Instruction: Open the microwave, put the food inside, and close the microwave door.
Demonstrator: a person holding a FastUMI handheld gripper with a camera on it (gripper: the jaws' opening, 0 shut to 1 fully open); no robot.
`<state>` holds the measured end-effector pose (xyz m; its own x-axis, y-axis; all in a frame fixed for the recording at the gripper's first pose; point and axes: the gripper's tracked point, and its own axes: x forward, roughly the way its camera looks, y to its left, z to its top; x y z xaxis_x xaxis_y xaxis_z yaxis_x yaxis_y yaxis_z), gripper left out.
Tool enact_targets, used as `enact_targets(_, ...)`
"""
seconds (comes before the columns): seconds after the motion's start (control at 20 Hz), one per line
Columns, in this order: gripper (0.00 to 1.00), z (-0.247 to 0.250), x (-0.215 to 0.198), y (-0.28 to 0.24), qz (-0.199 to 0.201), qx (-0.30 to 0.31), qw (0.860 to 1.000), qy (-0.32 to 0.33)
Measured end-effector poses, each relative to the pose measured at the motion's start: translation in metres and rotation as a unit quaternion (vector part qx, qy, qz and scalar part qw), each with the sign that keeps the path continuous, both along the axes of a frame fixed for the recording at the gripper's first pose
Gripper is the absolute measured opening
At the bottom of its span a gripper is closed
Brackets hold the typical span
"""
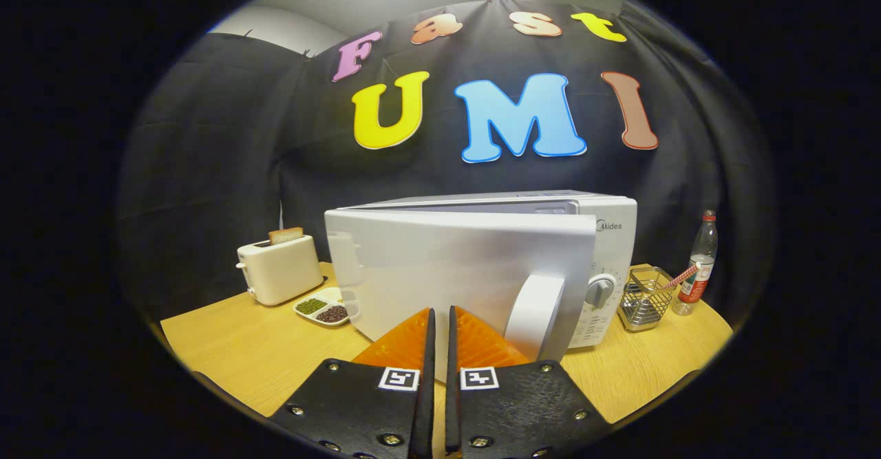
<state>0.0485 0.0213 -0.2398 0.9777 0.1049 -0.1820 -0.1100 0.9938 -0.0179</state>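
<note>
White microwave (482,266) sits in the middle of the wooden counter (241,349), and its door (440,273) is swung partway out toward the camera, hinged on the left, with the curved handle (533,318) at its right edge. The gripper (440,321) has its fingers pressed nearly together with nothing between them, tips right up against the lower front of the door, just left of the handle. Can't tell if they actually touch it. Off to the left there's a cream toaster (279,270) with a slice of bread (285,235) poking out, and a little divided dish (322,306) of food near it. On the right, a wire basket (643,301) and a bottle (698,263) stand beside the control dial (600,290).
</note>
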Motion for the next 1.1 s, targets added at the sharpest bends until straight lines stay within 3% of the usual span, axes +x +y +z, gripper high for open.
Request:
enact_targets(0.7, 0.08, 0.012, 0.082, -0.056, -0.117, -0.05, 0.992, -0.023)
enact_targets(0.9, 0.14, 0.012, 0.081, -0.053, -0.13, -0.063, 0.989, -0.021)
enact_targets(1.1, 0.14, 0.027, 0.067, -0.049, -0.113, -0.039, 0.993, -0.004)
